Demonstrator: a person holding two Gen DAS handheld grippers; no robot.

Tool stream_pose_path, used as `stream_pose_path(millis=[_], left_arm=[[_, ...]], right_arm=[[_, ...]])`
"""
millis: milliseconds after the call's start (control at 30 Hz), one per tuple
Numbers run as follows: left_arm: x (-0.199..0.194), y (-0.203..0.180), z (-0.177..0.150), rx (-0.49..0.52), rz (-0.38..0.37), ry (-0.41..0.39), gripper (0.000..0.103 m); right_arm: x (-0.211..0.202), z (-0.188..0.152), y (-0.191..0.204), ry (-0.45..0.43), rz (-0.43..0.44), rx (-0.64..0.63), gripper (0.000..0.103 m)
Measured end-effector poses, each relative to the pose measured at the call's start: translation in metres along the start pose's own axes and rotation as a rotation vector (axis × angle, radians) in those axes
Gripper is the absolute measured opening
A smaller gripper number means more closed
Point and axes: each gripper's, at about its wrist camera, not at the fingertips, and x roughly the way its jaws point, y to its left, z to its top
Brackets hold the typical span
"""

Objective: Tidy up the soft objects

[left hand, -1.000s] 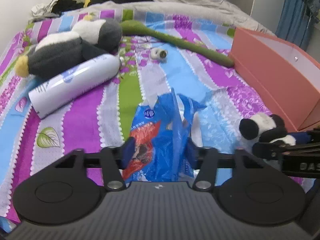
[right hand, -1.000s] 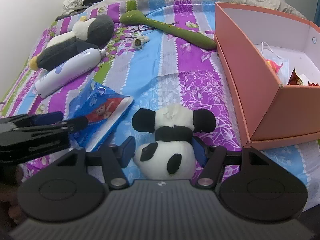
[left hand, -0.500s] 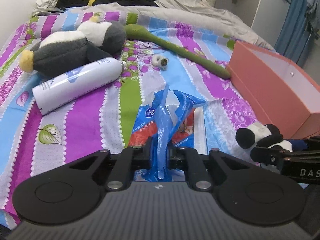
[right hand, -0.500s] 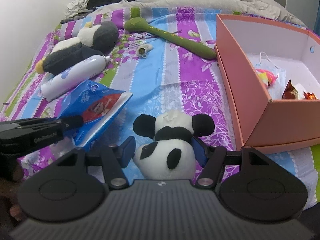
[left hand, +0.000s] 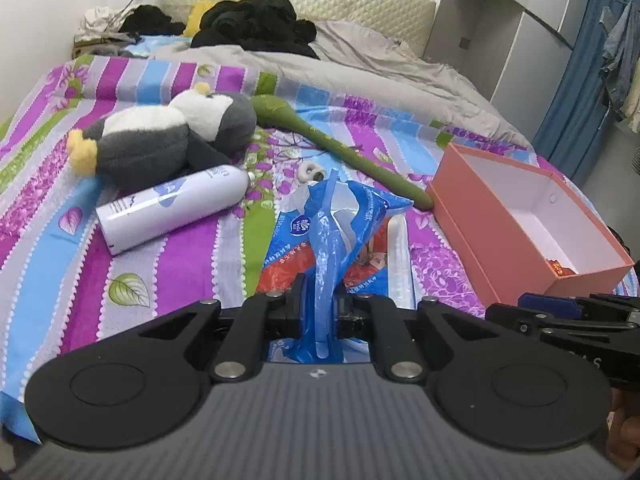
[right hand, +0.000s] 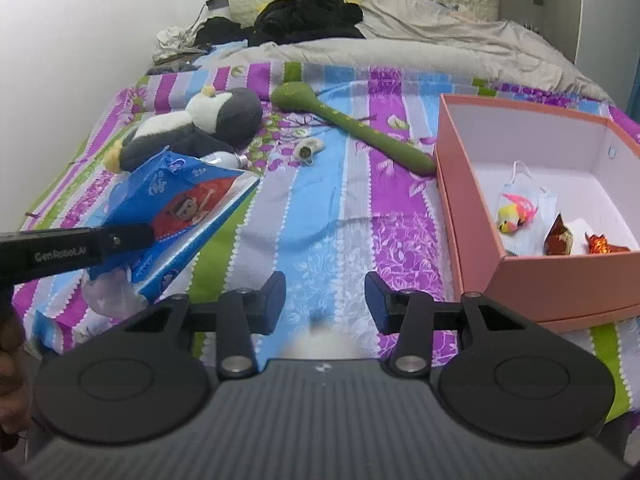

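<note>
My left gripper (left hand: 320, 312) is shut on a blue plastic tissue pack (left hand: 340, 232) and holds it above the striped bed; the pack also shows in the right wrist view (right hand: 184, 208). My right gripper (right hand: 325, 300) is open with nothing between its fingers. A blurred white bit of the panda plush (right hand: 320, 340) shows just below it, close to the camera. A grey penguin plush (left hand: 160, 136) and a long green plush (left hand: 340, 148) lie farther back. The pink box (right hand: 540, 200) stands at the right.
A white spray bottle (left hand: 172, 204) lies by the penguin. A small white object (right hand: 308, 150) lies mid-bed. The box holds a face mask, a small yellow-pink toy (right hand: 514, 216) and wrappers. Grey blanket and dark clothes lie at the headboard.
My left gripper closed on the blue pack and lifted it. My right gripper rose and drew back, so the panda plush dropped from between its fingers to the bottom edge of view.
</note>
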Motion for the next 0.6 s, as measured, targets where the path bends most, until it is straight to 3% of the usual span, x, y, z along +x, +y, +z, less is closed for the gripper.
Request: stream_pose_path(millis=[33,167,300,600], left_arm=[[-0.001,-0.001,-0.001,-0.001,0.001,0.000,0.013],[0.000,-0.004,-0.008,-0.009,-0.001,0.019,0.013],[-0.001,-0.004,-0.021,-0.013,-0.005,0.039,0.013],[0.006,0.009,-0.035,-0.035,0.015,0.075,0.013]], right_arm=[[-0.002,0.001,0.000,-0.002,0.000,-0.006,0.032],[0.011,-0.008,-0.003,0.025,0.007,-0.006,0.033],[0.040,-0.035,-0.012,0.168,0.031,0.045,0.033],[0.044,-0.069,-0.026,0.255,0.105,0.064,0.034]])
